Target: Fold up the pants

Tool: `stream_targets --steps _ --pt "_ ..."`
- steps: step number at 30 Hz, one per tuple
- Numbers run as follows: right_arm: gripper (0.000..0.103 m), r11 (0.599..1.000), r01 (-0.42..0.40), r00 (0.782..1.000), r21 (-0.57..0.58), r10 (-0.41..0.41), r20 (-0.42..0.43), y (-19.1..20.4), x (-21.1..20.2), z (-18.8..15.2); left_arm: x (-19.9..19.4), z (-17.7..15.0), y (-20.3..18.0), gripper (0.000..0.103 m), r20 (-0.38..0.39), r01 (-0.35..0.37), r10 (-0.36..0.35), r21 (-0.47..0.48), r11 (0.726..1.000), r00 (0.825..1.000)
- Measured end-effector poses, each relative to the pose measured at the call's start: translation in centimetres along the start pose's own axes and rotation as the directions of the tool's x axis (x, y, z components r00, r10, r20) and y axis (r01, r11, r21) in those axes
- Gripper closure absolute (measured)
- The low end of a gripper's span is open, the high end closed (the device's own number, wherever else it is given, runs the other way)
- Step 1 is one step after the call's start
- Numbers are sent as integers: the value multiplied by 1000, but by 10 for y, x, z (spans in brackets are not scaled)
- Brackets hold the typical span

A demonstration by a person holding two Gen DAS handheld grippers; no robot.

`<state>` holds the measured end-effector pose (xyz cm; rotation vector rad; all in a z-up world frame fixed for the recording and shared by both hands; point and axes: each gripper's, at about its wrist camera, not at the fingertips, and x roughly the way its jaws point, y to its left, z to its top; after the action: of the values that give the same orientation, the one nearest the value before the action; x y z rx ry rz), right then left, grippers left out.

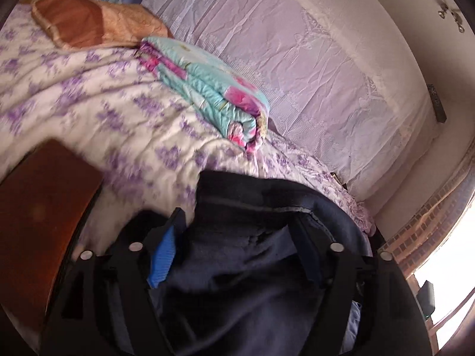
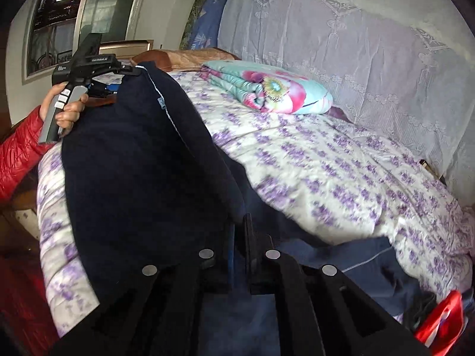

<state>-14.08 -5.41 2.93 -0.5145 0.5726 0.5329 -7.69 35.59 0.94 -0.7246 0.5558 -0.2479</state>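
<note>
While I watch both wrist feeds, right tongs (image 2: 240, 237) sit closed, pinching dark navy pants (image 2: 142, 160) fabric at the near bed edge. Left tongs (image 1: 237, 237) stand apart, with pants cloth bunched between the fingers; I can't tell if the pads press it. Pants drape across the purple-flowered bedspread (image 2: 341, 172) between both tools. Left hand (image 2: 68, 109) and red sleeve (image 2: 20, 151) show beyond. Further back: folded floral quilt (image 2: 267, 89), orange pillow (image 1: 95, 20), white lace curtain (image 2: 356, 38).

One pants (image 2: 142, 160), two tongs (image 1: 237, 237) (image 2: 240, 231)
</note>
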Motion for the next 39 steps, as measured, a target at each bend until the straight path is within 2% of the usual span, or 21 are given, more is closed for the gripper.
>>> stream_targets --steps 4,7,10,12,15,17,18,19,20,23,27,30,32,35,37,39 --pt "97 999 -13 1000 31 14 -23 19 7 -25 -38 -29 1 29 -51 -73 71 -54 996 996" --pt "97 997 -23 1000 78 24 -8 14 7 -30 -53 -43 4 26 -81 -43 32 -141 989 996" --pt "97 998 1 1000 67 -2 10 17 3 -31 -47 -54 4 21 -108 -3 -19 -199 980 994" --pt "97 998 17 1000 55 -18 18 19 2 -31 -37 -59 4 21 -116 -45 21 -207 977 993" --pt "97 998 32 999 56 -33 24 23 -2 -32 -31 -58 4 23 -88 -62 44 -219 974 995" --pt "97 997 33 999 63 -35 28 23 -3 -32 -25 -49 -1 37 -74 -105 93 -183 978 993" --pt "97 997 32 999 66 -34 31 21 -4 -31 -22 -45 -3 52 -78 -127 116 -163 978 990" --pt "97 997 34 999 70 -37 38 18 -7 -29 -18 -40 -4 73 -89 -145 134 -142 979 987" --pt "97 997 37 998 74 -41 46 17 -11 -27 -15 -35 -4 85 -100 -151 139 -125 981 985" --pt "97 996 40 995 81 -46 84 15 -30 -21 -26 -28 -2 86 -95 -102 89 -140 985 991" --pt "97 997 -19 997 70 14 73 27 -51 -29 -60 -33 -5 86 -58 -40 33 -117 992 998" --pt "97 994 -88 996 62 88 2 49 -43 -48 -65 -50 11 86 -110 -94 82 -103 990 991" --pt "97 994 -91 995 52 94 -46 61 -29 -60 -57 -64 32 86 -165 -135 113 -128 983 980" --pt "97 993 -89 994 78 93 -58 63 -20 -65 -62 -70 44 85 -141 -83 61 -159 984 988" --pt "97 987 -112 991 115 120 -66 57 -19 -64 -71 -69 38 82 -119 -101 84 -149 984 989" --pt "96 986 -115 991 118 123 -59 57 -18 -67 -84 -70 25 81 -72 -148 142 -90 985 987"
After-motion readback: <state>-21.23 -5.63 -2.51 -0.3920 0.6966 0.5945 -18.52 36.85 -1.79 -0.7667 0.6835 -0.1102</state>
